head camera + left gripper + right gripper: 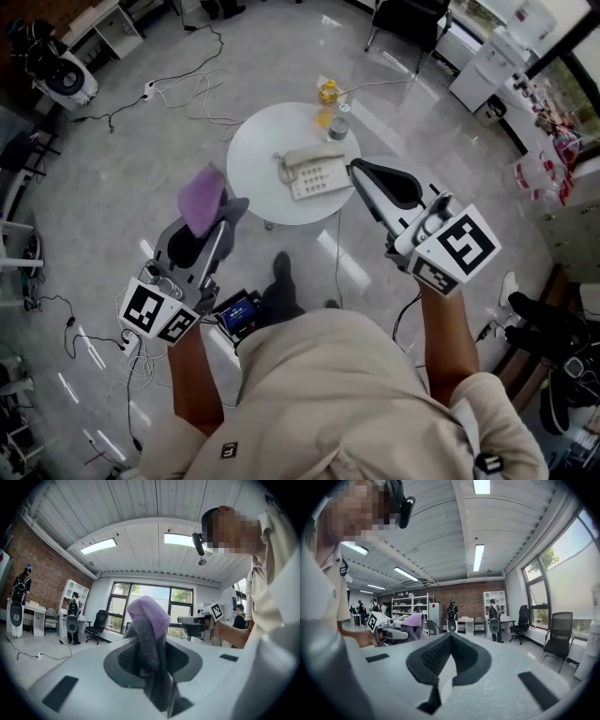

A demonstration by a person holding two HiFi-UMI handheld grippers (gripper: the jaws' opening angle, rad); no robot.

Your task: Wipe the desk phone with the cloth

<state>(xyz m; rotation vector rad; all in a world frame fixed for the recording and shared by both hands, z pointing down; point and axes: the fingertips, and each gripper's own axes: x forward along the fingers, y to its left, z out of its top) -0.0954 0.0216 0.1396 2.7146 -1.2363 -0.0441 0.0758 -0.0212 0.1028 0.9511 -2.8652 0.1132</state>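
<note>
A beige desk phone (314,172) lies on the small round white table (253,159) ahead of me, its handset on the cradle. My left gripper (227,212) is shut on a purple cloth (202,200), which bunches out above the jaws (149,613). It hangs over the floor, left of the table's near edge. My right gripper (354,169) is shut with nothing in it, its tip over the table's right rim, close beside the phone. Both grippers point level into the room, and each shows in the other's view: right gripper (197,619), cloth (412,620).
A yellow bottle (327,92) and a small can (338,125) stand at the table's far edge. Cables (187,89) trail over the grey floor. A black chair (408,19) and a white cabinet (487,66) stand beyond. Shelves, desks and people stand along the far walls.
</note>
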